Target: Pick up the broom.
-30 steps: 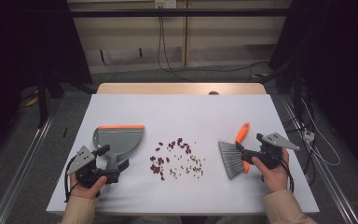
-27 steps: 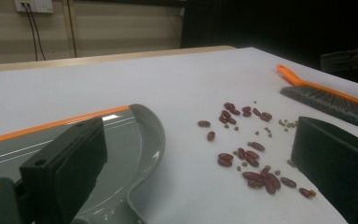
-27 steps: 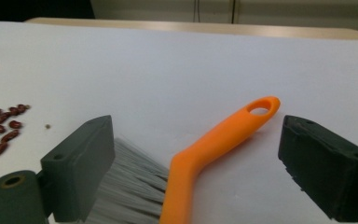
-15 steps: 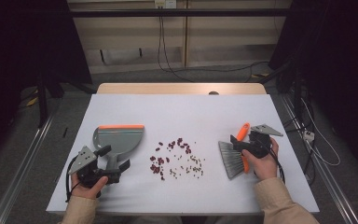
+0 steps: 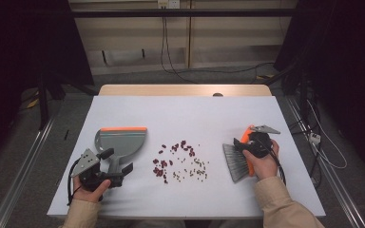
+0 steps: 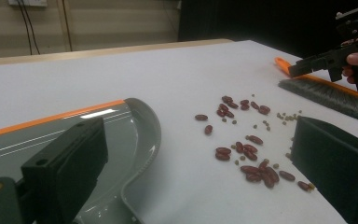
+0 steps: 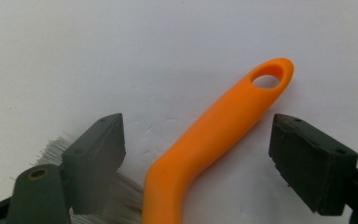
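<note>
Shifted left over the brush (image 5: 240, 159): right gripper (image 7: 196, 140), jaws closing, astride the orange handle, untouched; bristles cut off lower left. Left gripper (image 6: 191, 172) gaping, empty.

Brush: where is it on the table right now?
In the high view the brush lies on the table's right side, right of the scattered beans, its orange handle between the right gripper's open fingers, untouched.

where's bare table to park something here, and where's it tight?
Free: the whole far half of the table, beyond the dustpan, beans and brush. Also the near edge strip between the two forearms, below the beans. Tight: the middle band, with the beans scattered between dustpan and brush, the left gripper over the dustpan handle and the right gripper over the brush handle.
</note>
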A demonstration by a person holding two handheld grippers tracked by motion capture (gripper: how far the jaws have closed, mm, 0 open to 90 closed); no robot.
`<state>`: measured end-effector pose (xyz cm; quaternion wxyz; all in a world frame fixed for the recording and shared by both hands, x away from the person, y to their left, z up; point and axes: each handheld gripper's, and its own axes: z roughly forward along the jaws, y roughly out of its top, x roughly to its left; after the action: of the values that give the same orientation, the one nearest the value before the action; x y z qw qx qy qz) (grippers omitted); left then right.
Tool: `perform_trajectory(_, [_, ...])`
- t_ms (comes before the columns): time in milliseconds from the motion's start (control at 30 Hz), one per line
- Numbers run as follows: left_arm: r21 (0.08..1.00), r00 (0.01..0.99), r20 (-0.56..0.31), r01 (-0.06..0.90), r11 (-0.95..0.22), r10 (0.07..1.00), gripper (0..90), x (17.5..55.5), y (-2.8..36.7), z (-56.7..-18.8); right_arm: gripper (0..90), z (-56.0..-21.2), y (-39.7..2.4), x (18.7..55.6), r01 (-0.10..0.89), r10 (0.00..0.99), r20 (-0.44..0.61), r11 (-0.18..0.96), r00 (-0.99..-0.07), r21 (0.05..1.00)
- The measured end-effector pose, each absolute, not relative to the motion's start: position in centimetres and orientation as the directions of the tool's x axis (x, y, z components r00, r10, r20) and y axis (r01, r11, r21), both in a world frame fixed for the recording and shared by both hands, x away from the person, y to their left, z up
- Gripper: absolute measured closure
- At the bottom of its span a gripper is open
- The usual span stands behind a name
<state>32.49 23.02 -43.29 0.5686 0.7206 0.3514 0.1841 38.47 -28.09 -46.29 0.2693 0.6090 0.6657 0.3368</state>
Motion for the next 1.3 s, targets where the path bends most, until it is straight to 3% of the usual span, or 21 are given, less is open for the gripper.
perform_trajectory(200, [0.949, 0.688, -0.132, 0.297, -0.110, 0.713, 4.1, 32.5, 23.0, -43.3, 19.2, -46.4, -28.4, 38.5, 0.658, 0.995, 0.059, 0.012, -0.086, 0.753])
perform_trajectory(633, [0.948, 0.692, -0.119, 0.293, -0.127, 0.712, 4.5, 32.4, 22.8, -43.2, 30.9, -46.4, -27.5, 39.3, 0.688, 0.994, -0.005, 0.080, -0.110, 0.722])
perform_trajectory(733, [0.947, 0.691, -0.124, 0.296, -0.122, 0.712, 4.5, 32.5, 22.8, -43.3, 37.3, -46.2, -27.4, 39.4, 0.694, 0.992, -0.001, 0.089, -0.127, 0.714])
perform_trajectory(767, [0.947, 0.690, -0.126, 0.298, -0.121, 0.713, 4.5, 32.5, 22.8, -43.3, 45.6, -46.1, -27.1, 39.3, 0.698, 0.990, 0.010, 0.092, -0.141, 0.710])
perform_trajectory(1067, [0.947, 0.693, -0.118, 0.295, -0.130, 0.712, 4.6, 32.5, 22.7, -43.3, 55.0, -45.8, -26.5, 39.2, 0.700, 0.972, 0.003, 0.167, -0.234, 0.695])
perform_trajectory(1167, [0.947, 0.692, -0.115, 0.293, -0.132, 0.712, 4.6, 32.5, 22.7, -43.3, 67.8, -45.6, -26.1, 39.1, 0.700, 0.958, 0.022, 0.193, -0.286, 0.687])
perform_trajectory(1300, [0.947, 0.692, -0.114, 0.292, -0.132, 0.713, 4.6, 32.5, 22.8, -43.2, 68.5, -45.6, -26.1, 39.2, 0.708, 0.958, 0.042, 0.180, -0.283, 0.683])
